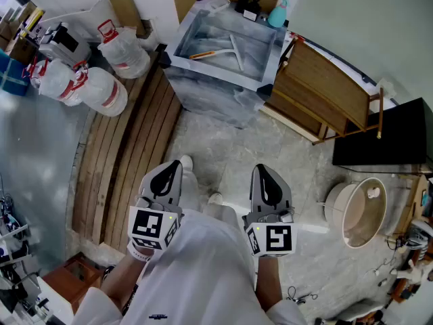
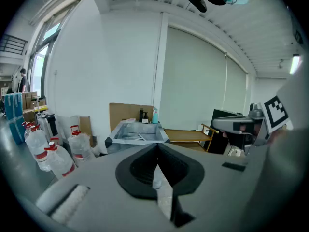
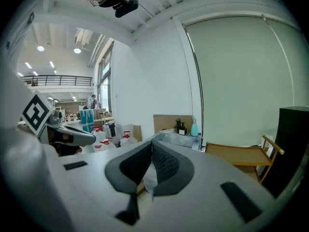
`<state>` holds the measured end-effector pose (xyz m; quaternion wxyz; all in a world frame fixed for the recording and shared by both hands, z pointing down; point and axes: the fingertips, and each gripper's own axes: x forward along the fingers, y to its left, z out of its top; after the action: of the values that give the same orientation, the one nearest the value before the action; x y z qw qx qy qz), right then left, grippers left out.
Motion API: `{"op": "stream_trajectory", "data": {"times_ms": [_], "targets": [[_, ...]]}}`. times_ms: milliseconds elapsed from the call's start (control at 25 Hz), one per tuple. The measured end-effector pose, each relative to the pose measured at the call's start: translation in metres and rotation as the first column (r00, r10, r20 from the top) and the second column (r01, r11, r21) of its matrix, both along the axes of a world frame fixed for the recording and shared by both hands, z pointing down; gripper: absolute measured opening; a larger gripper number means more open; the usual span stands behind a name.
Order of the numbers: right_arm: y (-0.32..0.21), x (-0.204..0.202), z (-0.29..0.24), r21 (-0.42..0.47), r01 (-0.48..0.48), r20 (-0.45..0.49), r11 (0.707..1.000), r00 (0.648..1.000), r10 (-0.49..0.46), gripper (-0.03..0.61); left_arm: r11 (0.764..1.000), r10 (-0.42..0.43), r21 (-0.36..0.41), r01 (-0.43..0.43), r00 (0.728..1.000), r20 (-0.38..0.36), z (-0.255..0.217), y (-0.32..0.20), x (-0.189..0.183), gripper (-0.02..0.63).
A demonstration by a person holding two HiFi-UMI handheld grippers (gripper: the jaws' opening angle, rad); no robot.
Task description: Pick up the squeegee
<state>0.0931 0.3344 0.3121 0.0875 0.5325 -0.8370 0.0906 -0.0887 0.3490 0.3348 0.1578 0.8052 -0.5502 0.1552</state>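
White squeegee (image 1: 235, 51) lies in tub (image 1: 178, 40), beyond closed left fingers (image 1: 166, 179) and closed right fingers (image 1: 268, 185).

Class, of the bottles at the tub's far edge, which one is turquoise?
The spray bottle, rightmost in the head view; the dark bottles stand left of it.

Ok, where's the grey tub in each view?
Head view: tub at top centre, against the wall.
Left gripper view: just left of centre.
Right gripper view: just right of centre, mostly its rim shows.
Shared landmark: the teal spray bottle behind the tub.
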Motion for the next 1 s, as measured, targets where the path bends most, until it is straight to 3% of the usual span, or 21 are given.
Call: {"op": "stream_trajectory", "data": {"times_ms": [200,360,520,720,1000], "targets": [[0.027,-0.016,-0.009,0.009,0.022,-0.017,1.0,1.0,-0.022,0.006,1.0,0.014,-0.005,-0.015,0.995,-0.094,-0.015,0.029,0.01,0.005],[0.037,-0.029,-0.018,0.027,0.006,-0.026,1.0,1.0,-0.006,0.006,0.998,0.052,0.025,-0.05,0.996,-0.073,-0.026,0.041,0.001,0.005],[0.048,-0.049,-0.023,0.042,-0.024,-0.017,0.999,1.0,0.024,0.006,0.997,0.054,0.054,-0.051,0.997,-0.055,-0.029,0.049,-0.028,0.005],[0.047,-0.072,-0.03,0.067,-0.066,-0.005,0.996,0.998,0.066,0.006,0.999,0.041,0.028,-0.04,0.998,-0.046,-0.021,0.048,-0.072,0.005],[0.034,-0.127,-0.028,0.068,-0.1,-0.024,0.993,0.995,0.102,0.006,0.998,0.045,0.051,-0.04,0.994,-0.095,-0.018,0.037,-0.136,0.005]]}}
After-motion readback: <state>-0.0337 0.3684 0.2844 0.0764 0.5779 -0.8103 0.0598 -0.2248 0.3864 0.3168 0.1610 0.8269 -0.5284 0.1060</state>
